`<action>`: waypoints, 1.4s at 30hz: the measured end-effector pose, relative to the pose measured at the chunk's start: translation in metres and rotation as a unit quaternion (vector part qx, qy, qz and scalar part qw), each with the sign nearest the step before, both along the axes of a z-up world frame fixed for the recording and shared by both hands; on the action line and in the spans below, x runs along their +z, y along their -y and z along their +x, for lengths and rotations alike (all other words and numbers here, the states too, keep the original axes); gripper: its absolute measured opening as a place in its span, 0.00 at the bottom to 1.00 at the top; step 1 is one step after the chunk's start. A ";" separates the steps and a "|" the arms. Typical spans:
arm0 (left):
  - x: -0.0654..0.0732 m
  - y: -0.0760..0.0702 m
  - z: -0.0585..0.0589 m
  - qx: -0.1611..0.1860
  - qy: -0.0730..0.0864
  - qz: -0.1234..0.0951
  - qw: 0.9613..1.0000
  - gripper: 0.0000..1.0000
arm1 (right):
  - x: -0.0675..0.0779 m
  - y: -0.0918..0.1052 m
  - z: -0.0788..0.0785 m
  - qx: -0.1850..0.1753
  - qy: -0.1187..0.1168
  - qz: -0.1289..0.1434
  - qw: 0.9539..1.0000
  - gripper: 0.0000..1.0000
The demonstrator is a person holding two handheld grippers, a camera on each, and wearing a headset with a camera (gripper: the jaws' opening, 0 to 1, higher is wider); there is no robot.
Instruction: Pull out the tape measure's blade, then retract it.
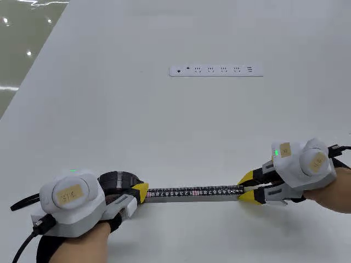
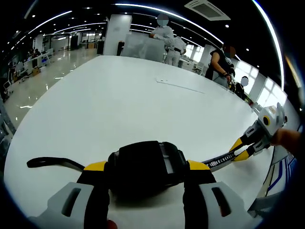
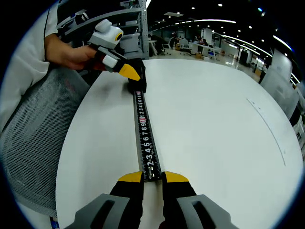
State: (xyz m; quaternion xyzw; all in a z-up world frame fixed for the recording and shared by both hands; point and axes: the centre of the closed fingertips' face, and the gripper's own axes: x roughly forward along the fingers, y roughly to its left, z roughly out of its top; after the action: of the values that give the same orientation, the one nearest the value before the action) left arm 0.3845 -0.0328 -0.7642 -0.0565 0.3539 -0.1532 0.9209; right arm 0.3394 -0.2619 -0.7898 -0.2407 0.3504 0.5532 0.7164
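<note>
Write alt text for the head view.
The left tool clamps a black tape measure while the right tool pinches the end of its blade, pulled out flat between them on a white table. A power strip lies farther back.

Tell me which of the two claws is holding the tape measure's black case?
The left claw, at the lower left of the head view, clamps the case; the right claw pinches the free end of the blade.
</note>
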 end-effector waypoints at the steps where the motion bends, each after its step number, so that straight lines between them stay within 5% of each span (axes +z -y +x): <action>1: 0.000 0.000 0.000 -0.001 0.000 0.000 1.000 0.58 | 0.000 -0.002 0.000 0.001 -0.001 0.000 1.000 0.12; 42: 0.001 -0.001 0.001 0.000 -0.008 -0.019 1.000 0.58 | 0.000 -0.098 0.015 0.008 -0.009 0.052 0.999 0.12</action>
State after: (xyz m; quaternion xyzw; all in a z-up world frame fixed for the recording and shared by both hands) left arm 0.3851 -0.0318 -0.7636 -0.0752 0.3583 -0.1592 0.9169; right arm 0.3546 -0.1639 -0.7902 -0.2008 0.3257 0.5791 0.7199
